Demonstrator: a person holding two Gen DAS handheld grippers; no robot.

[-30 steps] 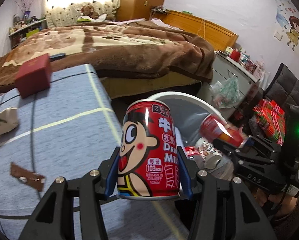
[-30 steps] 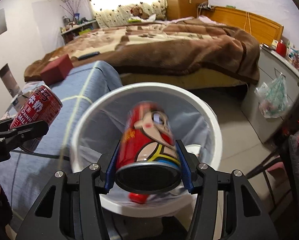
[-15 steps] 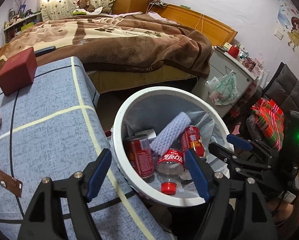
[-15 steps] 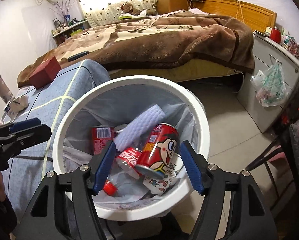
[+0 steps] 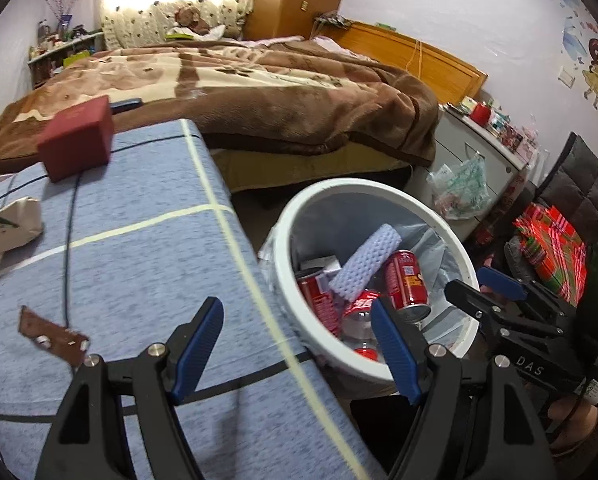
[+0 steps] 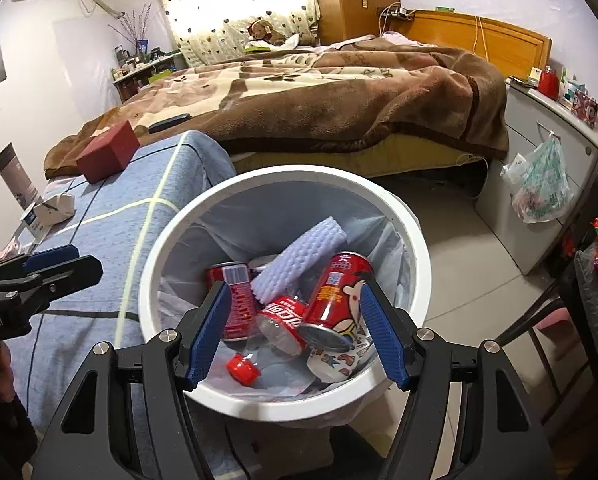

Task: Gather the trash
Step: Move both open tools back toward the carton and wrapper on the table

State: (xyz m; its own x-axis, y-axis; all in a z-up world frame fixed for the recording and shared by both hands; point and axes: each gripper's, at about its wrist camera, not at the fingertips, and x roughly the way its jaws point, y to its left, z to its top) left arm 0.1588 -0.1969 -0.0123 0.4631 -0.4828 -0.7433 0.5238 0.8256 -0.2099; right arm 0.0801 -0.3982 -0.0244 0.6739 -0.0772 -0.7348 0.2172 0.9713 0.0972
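Bedroom setting: a bed under a brown blanket [image 6: 339, 92] lies far, a blue-covered table [image 5: 131, 264] occupies the near left, and a white lined bin [image 6: 419, 248] stands on the floor just beside the table's right edge.

Bin contents, right wrist view: a red cartoon can [image 6: 335, 300] lying tilted, a second red can [image 6: 235, 300] at the left wall, a clear bottle with red label and red cap [image 6: 275, 328], a white foam roll [image 6: 299, 256] resting across them, and a printed paper cup [image 6: 331, 362] at the near side.

Left gripper [image 5: 295, 344]: jaws apart, holding nothing, positioned over the table's right edge with one finger across the bin rim. Right gripper [image 6: 295, 332]: jaws apart, nothing held, positioned above the bin mouth.

Assessment: the deposit step appears complete; both claws are free. The next move calls for turning left to the table and closing on remaining litter.

View differences: the left wrist view alone shows a brown wrapper scrap [image 5: 51, 332] at near left and crumpled white packaging [image 5: 7, 228] beyond it, the likely next pickups. A red box [image 5: 77, 144] sits at the far end; whether it counts as trash cannot be determined. The right wrist view alone shows the bottle cap and cup.
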